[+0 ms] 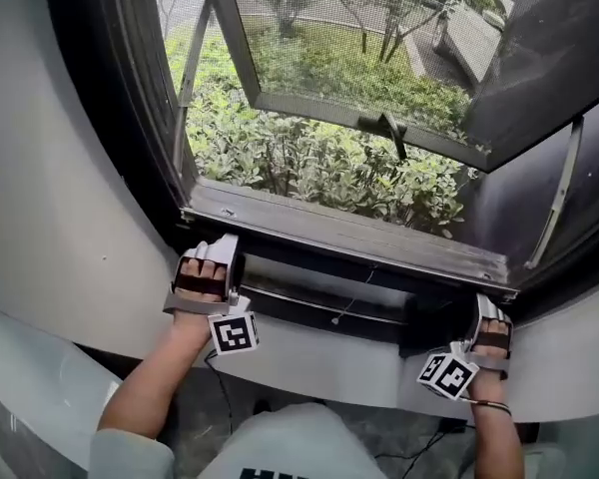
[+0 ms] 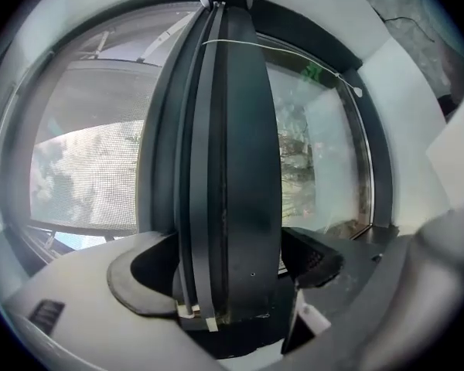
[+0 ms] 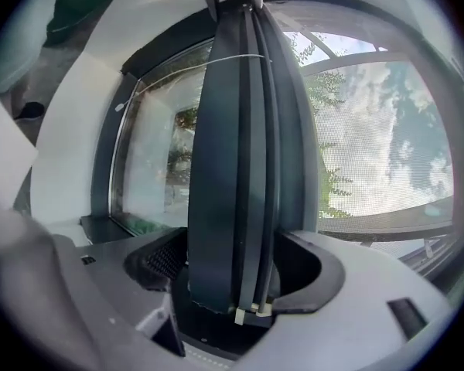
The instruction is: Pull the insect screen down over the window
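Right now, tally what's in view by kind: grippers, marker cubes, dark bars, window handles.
Grippers: 2 (left gripper, right gripper, both shut on the dark bar)
Marker cubes: 2
Dark bar: 1
Window handle: 1
Total: 6

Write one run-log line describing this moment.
left tool: shut on dark insect-screen pull bar | right tool: shut on same bar, opposite end | grey-framed window sash: swung open
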`<state>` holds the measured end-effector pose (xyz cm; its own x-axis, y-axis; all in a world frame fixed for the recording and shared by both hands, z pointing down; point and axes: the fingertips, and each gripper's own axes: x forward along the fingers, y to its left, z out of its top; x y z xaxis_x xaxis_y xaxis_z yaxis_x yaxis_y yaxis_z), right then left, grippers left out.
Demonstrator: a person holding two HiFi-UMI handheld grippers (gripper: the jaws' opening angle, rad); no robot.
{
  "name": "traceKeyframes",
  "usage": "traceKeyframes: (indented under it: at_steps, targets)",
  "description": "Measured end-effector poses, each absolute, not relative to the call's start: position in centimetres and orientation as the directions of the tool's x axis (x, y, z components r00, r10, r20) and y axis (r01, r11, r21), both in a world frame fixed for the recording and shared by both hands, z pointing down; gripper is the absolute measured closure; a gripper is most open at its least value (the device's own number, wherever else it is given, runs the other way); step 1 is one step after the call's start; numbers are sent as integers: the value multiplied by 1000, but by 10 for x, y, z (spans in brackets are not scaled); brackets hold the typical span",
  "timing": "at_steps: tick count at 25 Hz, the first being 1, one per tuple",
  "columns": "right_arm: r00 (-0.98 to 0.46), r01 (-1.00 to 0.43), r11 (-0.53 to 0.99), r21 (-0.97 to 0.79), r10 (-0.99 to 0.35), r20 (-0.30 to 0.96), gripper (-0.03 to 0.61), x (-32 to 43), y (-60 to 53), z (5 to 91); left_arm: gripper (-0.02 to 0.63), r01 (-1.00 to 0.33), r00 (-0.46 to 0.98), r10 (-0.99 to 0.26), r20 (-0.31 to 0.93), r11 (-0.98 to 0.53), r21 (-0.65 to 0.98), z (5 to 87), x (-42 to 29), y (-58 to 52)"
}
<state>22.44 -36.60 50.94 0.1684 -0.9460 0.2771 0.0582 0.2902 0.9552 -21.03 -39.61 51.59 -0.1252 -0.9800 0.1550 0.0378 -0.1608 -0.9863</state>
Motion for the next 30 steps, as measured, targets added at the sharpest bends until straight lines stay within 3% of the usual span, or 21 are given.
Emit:
traceKeyframes:
  at_steps: [3, 9, 12, 15, 24, 30]
  targets:
    - [168, 58, 315, 948, -939, 301, 221, 224, -365, 509, 209, 49, -117, -986, 121, -127, -991, 515, -211, -397]
    - [168, 109, 492, 864, -866, 471, 221, 225, -355, 508, 209, 147, -76, -992, 97, -108, -983, 509, -216, -394]
    - [179, 164, 531, 831, -845, 504, 221, 227, -354, 506, 209, 130, -78, -992, 100, -110, -985, 508, -217, -394]
    - [187, 220, 566, 795, -824, 535, 221, 228, -353, 503, 219, 42, -118, -982, 146, -151, -988, 509, -215, -394]
    - [201, 272, 567, 777, -823, 531, 221, 228, -352, 501, 218, 5, -124, -965, 229, -232, -973, 515, -212, -392]
    - [157, 182, 672, 718, -741, 653, 225, 224, -346, 499, 241, -20, -99, -930, 355, -355, -935, 508, -210, -382]
